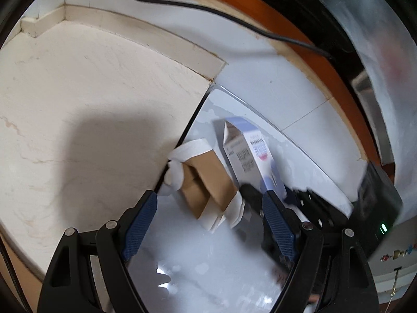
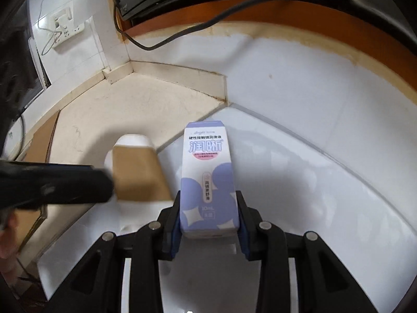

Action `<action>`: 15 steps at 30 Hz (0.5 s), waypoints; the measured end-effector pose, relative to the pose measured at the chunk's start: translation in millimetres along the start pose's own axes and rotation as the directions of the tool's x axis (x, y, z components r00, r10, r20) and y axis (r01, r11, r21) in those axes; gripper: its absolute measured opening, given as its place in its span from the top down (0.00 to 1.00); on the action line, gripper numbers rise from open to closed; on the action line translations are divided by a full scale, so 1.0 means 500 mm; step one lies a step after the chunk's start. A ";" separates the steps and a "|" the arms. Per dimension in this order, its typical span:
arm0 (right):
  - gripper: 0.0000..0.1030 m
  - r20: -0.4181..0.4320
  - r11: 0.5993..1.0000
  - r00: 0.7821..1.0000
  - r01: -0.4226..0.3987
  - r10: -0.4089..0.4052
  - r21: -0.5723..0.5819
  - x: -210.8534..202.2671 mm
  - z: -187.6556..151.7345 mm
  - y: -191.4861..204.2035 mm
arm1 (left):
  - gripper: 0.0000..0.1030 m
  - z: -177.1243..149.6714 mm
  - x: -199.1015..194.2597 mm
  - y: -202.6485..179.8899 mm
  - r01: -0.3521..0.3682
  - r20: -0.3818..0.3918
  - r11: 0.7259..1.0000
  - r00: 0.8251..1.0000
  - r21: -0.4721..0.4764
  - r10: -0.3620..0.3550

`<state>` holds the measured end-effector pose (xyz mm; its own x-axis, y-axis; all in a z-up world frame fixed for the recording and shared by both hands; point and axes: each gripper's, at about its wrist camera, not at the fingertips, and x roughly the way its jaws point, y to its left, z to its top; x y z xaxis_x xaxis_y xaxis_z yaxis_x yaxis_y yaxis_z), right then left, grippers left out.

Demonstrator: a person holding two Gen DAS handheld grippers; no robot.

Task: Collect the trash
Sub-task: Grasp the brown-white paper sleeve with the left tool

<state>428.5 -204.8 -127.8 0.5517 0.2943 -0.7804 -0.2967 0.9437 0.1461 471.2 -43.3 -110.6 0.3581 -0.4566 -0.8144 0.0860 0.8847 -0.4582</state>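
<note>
The right gripper point(image 2: 209, 224) clamps the purple-and-white carton point(image 2: 208, 182) above the glossy white surface point(image 2: 299, 187), beside the brown-sleeved paper cup point(image 1: 206, 182) that lies before the wide-open left gripper point(image 1: 208, 224), its blurred arm half-hiding the cup.

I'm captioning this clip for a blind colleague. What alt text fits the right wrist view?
The right gripper clamps a small white and purple carton above a glossy white surface. To its left lies a brown paper cup, partly behind the blurred black left gripper.
</note>
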 end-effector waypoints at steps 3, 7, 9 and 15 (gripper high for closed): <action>0.66 -0.002 0.999 1.000 0.005 -0.004 0.037 -0.006 -0.010 -0.002 | 0.22 0.004 0.024 -0.005 -0.003 -0.010 1.000 1.000 -0.029 0.003; 0.66 -0.002 0.997 1.000 -0.011 0.011 0.077 -0.009 -0.013 -0.011 | 0.34 0.015 0.045 -0.019 -0.031 0.007 0.999 0.999 -0.039 0.031; 0.66 0.001 0.995 1.000 -0.020 0.020 0.095 -0.009 -0.013 -0.015 | 0.65 0.009 0.052 -0.024 -0.038 0.003 0.999 0.999 -0.038 0.038; 0.66 -0.004 0.991 0.999 -0.036 0.037 0.127 -0.018 -0.024 -0.017 | 0.77 -0.007 0.025 -0.050 -0.065 0.074 0.998 0.995 0.009 0.065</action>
<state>416.5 -217.5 -129.3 0.5374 0.3287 -0.7766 -0.2155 0.9439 0.2503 470.5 -71.5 -110.8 0.4304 -0.3904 -0.8138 0.0709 0.9134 -0.4007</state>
